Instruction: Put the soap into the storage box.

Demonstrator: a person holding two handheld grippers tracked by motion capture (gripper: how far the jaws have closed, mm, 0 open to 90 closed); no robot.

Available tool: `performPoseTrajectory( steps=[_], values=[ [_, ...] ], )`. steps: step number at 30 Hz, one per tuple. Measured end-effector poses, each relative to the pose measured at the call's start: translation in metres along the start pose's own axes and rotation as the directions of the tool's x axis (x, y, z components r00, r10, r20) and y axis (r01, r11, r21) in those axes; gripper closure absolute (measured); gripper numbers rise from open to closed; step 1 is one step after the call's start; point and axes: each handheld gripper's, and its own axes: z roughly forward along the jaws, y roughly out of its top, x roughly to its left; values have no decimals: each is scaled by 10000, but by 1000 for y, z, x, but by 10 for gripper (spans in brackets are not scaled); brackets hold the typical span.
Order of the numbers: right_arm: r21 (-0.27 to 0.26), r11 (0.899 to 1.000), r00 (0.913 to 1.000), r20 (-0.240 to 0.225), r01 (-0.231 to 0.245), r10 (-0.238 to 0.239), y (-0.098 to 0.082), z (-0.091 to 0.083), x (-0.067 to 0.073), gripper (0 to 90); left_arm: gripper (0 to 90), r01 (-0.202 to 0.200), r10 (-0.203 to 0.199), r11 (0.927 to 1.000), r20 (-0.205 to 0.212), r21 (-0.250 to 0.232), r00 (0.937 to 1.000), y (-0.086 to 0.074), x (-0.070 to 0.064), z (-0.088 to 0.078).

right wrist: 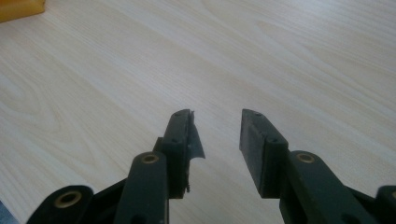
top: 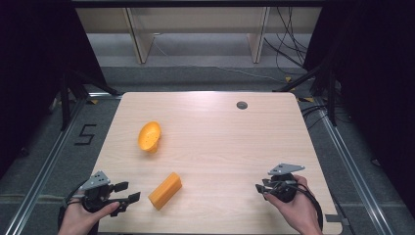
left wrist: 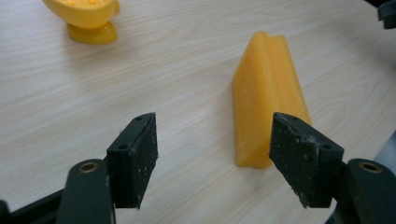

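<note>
Left hand-held gripper (left wrist: 212, 158) open nr orange block (left wrist: 268, 93).

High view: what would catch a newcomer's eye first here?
Two orange things on the pale table: a tipped bowl at left-centre and a wedge-shaped block near the front. The left tongs stand open beside the block; the right tongs, also open, sit apart over bare wood.

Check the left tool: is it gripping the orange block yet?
No, the left tool is open, its jaws spread apart with the orange block lying on the table ahead, untouched.
</note>
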Motion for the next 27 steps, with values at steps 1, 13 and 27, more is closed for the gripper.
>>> performPoseTrajectory(
  steps=[1,13,27],
  values=[
    [-1,9999,9998,-150,-127,127,0,0,1,642,334,-229,230,9997,-173,49,9996,1,-4,-1],
    [210,9997,9999,-64,123,-122,3,-2,4,569,390,-60,50,9989,225,454,9997,2,-17,2],
    [242,9987,9987,245,438,-444,2,0,3,524,300,-34,32,9920,24,1264,10000,14,-23,1]
  ],
)
